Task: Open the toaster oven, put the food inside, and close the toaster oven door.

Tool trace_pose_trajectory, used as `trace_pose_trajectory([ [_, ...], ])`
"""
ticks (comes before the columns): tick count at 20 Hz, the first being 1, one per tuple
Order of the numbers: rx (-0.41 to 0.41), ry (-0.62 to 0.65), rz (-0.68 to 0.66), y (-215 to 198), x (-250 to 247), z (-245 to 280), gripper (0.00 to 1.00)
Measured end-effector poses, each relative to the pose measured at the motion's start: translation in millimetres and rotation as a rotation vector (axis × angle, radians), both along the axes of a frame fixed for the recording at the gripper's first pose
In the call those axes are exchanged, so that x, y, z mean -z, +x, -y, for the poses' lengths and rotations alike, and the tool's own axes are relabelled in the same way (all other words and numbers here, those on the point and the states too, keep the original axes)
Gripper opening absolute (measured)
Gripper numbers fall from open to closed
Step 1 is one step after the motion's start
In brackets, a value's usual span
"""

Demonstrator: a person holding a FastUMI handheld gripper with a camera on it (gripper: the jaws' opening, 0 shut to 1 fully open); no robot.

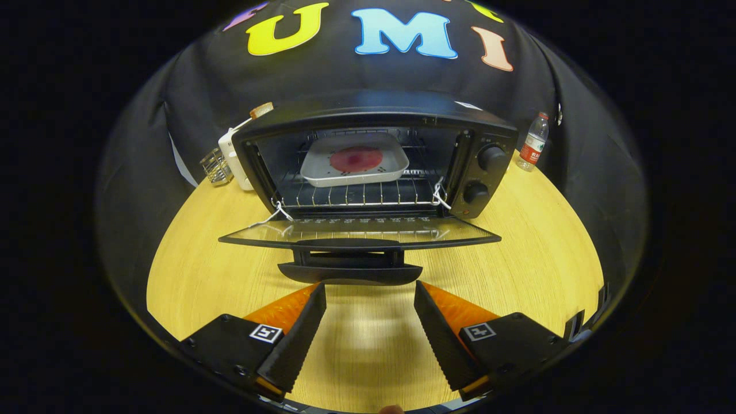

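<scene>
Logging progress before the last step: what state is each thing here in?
toaster oven: open
oven door: folded down flat
tray: on the rack inside, holding the food
water bottle: upright, capped
hand-held gripper: open, empty, just short of the door handle

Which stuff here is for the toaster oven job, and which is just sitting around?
For the job:
toaster oven
its open door
door handle
tray of food on the rack
open claw, just short of the handle

Just lying about:
water bottle
white box
wire holder
</scene>
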State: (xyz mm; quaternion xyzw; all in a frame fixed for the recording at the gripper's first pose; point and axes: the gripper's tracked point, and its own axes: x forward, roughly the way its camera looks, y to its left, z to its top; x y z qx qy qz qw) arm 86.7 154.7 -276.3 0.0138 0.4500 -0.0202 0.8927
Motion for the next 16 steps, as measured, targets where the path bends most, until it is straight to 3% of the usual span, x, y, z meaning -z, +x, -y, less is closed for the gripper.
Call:
trace_pose_trajectory([
  [8, 0.020, 0.028, 0.090, 17, -29, -1, 0.98],
  [16, -0.030, -0.005, 0.256, 32, -76, 2, 0.98],
])
